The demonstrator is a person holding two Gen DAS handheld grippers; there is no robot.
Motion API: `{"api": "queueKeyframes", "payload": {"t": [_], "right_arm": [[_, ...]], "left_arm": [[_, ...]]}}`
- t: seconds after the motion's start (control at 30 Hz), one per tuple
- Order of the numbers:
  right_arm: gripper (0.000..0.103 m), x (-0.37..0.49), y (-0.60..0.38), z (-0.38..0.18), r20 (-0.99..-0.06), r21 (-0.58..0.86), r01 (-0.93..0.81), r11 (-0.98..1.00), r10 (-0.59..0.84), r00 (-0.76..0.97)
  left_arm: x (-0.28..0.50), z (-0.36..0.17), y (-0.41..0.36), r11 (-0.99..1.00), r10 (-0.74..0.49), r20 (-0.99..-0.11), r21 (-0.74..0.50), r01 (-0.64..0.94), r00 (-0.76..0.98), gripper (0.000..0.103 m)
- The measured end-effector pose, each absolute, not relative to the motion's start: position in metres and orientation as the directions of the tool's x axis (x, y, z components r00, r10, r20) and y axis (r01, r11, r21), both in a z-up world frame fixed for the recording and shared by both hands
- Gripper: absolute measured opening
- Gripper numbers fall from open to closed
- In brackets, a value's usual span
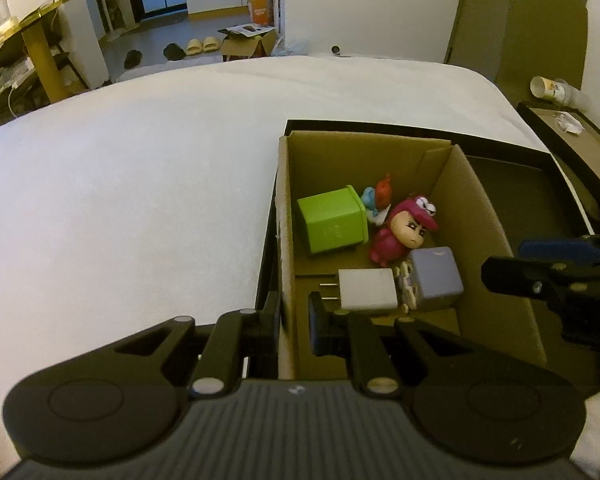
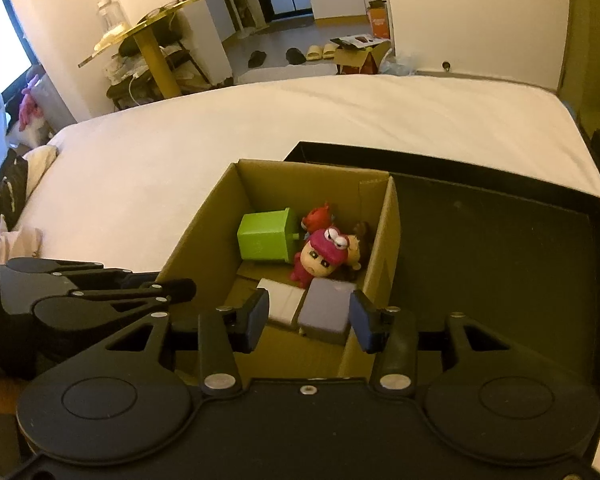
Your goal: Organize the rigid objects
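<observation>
A cardboard box [image 1: 488, 216] stands inside a black tray [image 1: 540, 184] on a white bed [image 1: 140, 180]. In it lie a green cube [image 1: 332, 220], a pink figurine [image 1: 400, 232], a small blue and orange figure [image 1: 376, 200], a white charger [image 1: 366, 290] and a purple cube [image 1: 436, 278]. My left gripper [image 1: 295, 324] is shut on the box's left wall. My right gripper [image 2: 311, 320] hangs open over the box's near end, above the purple cube [image 2: 326, 312] and the white charger [image 2: 280, 300], its pads pressing on nothing. It also shows at the right edge of the left wrist view.
The tray's right half [image 2: 500, 260] holds nothing. A paper cup [image 1: 552, 88] lies on a ledge to the bed's right. Beyond the bed's far edge are a gold table [image 2: 148, 32], slippers and cartons on the floor. The left gripper [image 2: 168, 282] sits by the box's left wall.
</observation>
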State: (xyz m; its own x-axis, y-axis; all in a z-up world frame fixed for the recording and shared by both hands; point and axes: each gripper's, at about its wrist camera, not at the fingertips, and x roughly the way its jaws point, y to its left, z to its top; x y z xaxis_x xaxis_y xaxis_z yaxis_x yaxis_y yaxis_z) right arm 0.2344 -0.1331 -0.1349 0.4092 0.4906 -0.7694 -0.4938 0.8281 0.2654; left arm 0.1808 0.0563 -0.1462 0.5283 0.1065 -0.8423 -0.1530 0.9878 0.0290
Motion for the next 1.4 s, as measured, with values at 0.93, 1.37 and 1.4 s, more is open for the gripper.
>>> {"api": "queueKeyframes", "payload": {"t": [0.93,1.37,1.4], "right_arm": [[0.103,0.182,-0.203,-0.075,-0.715,0.295,-0.372,0.88,0.462,0.525],[0.103,0.147,-0.23,-0.053,-0.673,0.296,-0.335,0.894,0.445,0.591],[0.103,0.144,-0.231,-0.05,-0.669,0.294,-0.339,0.894,0.445,0.595]], "left_arm": [[0.116,-0.057,0.053,0.986,0.099,-0.785,-0.007,-0.169,0.612,0.089],[0.08,-0.027,0.05,0.989,0.11,-0.739,0.014,-0.148,0.665,0.1],[0.076,-0.025,0.05,0.99,0.106,-0.737,0.016,-0.139,0.668,0.1]]}}
